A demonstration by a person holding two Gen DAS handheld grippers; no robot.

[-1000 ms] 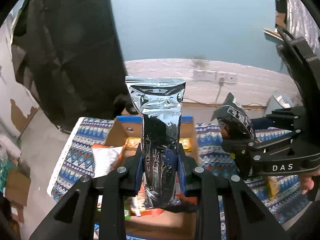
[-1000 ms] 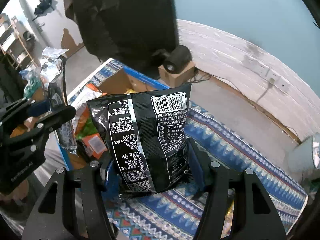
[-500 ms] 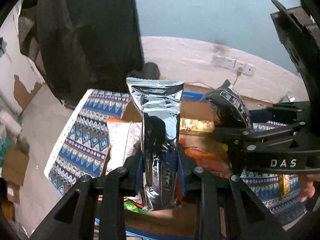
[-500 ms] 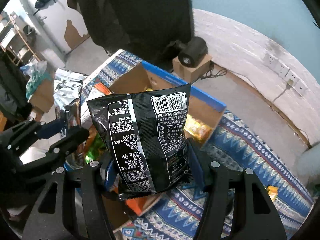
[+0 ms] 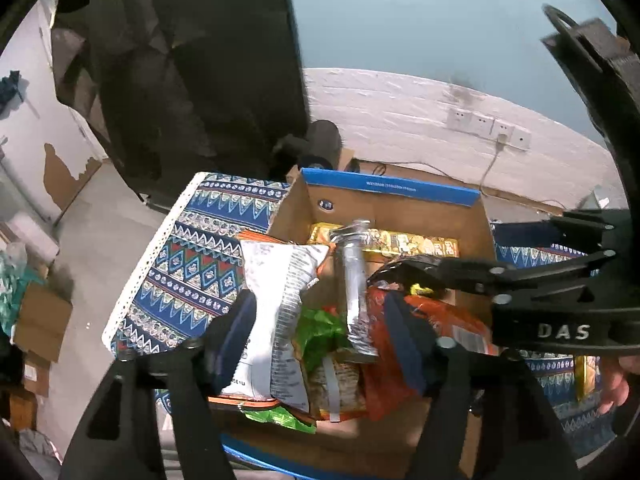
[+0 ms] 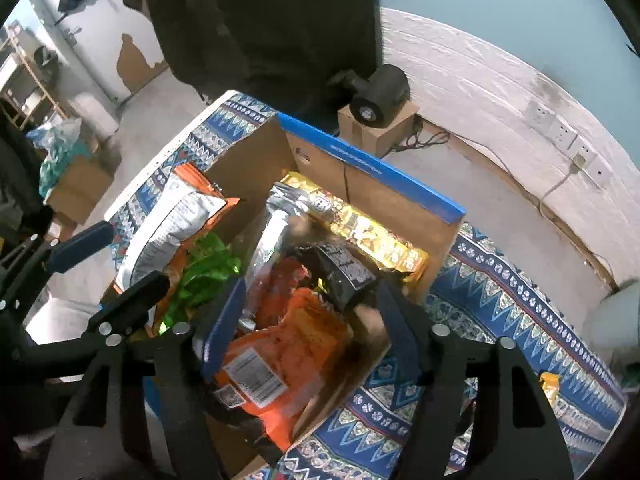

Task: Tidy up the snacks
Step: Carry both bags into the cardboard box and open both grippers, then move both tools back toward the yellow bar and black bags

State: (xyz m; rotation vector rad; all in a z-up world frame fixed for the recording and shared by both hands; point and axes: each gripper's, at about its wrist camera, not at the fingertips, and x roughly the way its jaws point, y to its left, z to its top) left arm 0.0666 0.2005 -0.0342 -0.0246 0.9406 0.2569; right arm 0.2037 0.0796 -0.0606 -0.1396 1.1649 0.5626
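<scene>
- My left tongs [image 5: 316,332] and right tongs [image 6: 308,320] gape, released, over the brown cardboard box [image 5: 390,192];
- crinkly silver foil pouch [image 5: 355,280] and black snack bag [image 6: 344,270] lie inside; light, slippery, crushable; I'd pinch the sealed edges.

One box, seven snack packs, two grippers.

One open brown cardboard box with a blue rim [image 6: 372,168] sits on one blue patterned cloth [image 6: 500,280]. Inside it lie six packs: one crinkled silver foil pouch [image 5: 354,280], one black printed snack bag [image 6: 344,268], one white bag with orange edges [image 5: 280,304], one green foil bag [image 6: 208,272], one long yellow packet [image 6: 372,232] and one orange bag with a white label [image 6: 292,344]. One more yellow packet [image 6: 550,386] lies outside on the cloth. Two black grippers show, each with two blue-padded fingers [image 6: 220,324].
</scene>
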